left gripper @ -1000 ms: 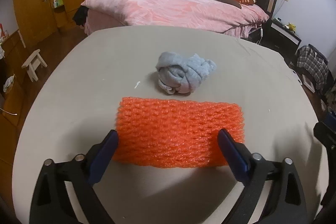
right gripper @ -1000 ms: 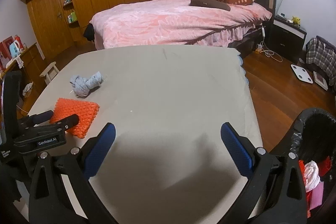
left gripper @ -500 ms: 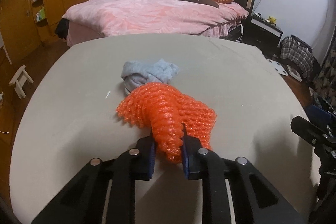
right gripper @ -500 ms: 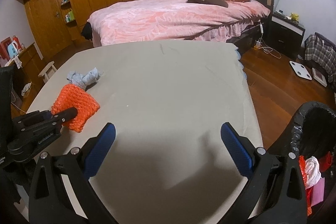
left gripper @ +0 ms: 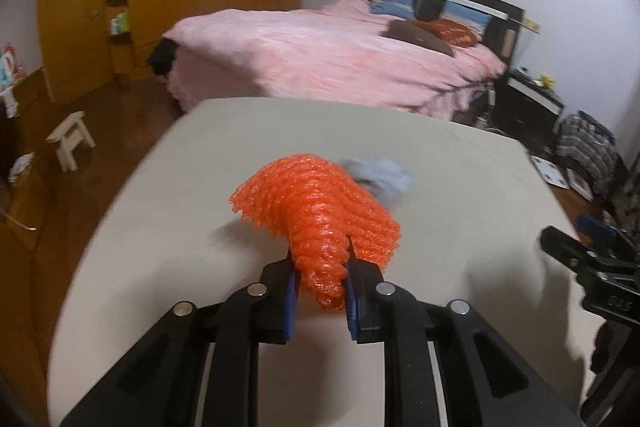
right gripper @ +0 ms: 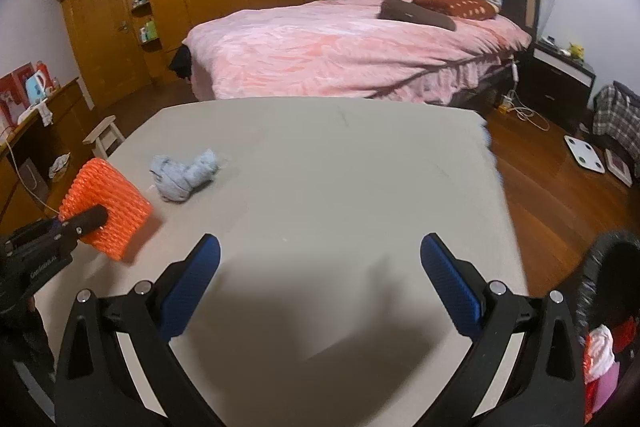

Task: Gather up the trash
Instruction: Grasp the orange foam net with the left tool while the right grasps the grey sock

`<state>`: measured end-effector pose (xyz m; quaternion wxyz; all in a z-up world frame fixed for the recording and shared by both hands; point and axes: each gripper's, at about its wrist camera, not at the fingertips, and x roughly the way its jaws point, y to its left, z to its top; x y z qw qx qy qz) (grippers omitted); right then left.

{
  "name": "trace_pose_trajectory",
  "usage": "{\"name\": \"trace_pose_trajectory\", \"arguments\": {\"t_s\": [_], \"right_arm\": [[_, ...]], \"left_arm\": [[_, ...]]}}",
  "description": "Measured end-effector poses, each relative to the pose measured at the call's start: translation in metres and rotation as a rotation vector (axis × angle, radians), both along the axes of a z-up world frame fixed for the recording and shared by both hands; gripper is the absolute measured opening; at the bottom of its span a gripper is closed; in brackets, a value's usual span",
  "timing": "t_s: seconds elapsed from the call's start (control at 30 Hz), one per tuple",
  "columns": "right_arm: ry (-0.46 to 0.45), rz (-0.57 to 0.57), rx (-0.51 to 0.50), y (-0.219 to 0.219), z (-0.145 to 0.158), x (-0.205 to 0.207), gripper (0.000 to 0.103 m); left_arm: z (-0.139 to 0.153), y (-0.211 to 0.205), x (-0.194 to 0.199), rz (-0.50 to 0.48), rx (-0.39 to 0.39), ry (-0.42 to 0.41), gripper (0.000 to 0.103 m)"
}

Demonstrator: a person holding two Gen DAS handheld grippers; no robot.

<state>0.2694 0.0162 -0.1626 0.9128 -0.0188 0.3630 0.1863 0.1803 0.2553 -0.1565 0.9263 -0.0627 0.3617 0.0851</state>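
Observation:
My left gripper (left gripper: pixel 320 283) is shut on an orange foam net sleeve (left gripper: pixel 320 219), pinched and bunched between the blue pads and lifted off the beige table (left gripper: pixel 460 195). From the right wrist view the sleeve (right gripper: pixel 106 203) hangs above the table's left side. A crumpled light blue cloth (right gripper: pixel 184 175) lies on the table just beyond it, and shows blurred in the left wrist view (left gripper: pixel 380 179). My right gripper (right gripper: pixel 320 275) is open and empty over the table's near middle. A black trash bin (right gripper: pixel 608 307) with trash inside stands at the far right.
A pink bed (right gripper: pixel 352 47) stands behind the table. A small white stool (right gripper: pixel 106 137) is on the wooden floor at the left. A white scale (right gripper: pixel 584 157) and a plaid garment (right gripper: pixel 618 119) lie on the floor at the right.
My left gripper closed on the flat orange sleeve, bunching it, and has lifted it off the table. The right gripper has barely moved and stays open.

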Motion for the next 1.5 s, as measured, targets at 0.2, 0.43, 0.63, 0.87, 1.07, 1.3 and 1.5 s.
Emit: {"name": "trace_pose_trajectory", "arguments": {"t_s": [0.2,0.43,0.63,0.87,1.07,1.3,1.5], "right_arm": [[-0.028,0.063,0.000,0.042,0.007,0.013,0.098],[-0.015,0.107,0.002,0.093,0.005,0.036,0.098],[0.012,0.142,-0.031,0.130,-0.004,0.048,0.098],[0.061,0.132,-0.048,0.154,-0.022,0.060,0.097],[0.104,0.193,-0.064,0.166,-0.029,0.058,0.065],[0.117,0.260,-0.055,0.167,-0.026,0.045,0.048],[0.086,0.269,-0.053,0.159,-0.015,0.030,0.048]], "left_arm": [[-0.005,0.046,0.005,0.097,0.007,0.009,0.019],[-0.014,0.079,0.002,0.149,0.007,0.020,0.019],[-0.022,0.092,-0.005,0.170,-0.006,0.027,0.019],[-0.023,0.109,-0.006,0.193,-0.006,0.016,0.019],[-0.027,0.116,-0.008,0.205,-0.024,0.016,0.019],[-0.027,0.113,-0.006,0.207,-0.012,0.016,0.019],[-0.015,0.103,-0.012,0.193,-0.013,-0.012,0.019]]}}
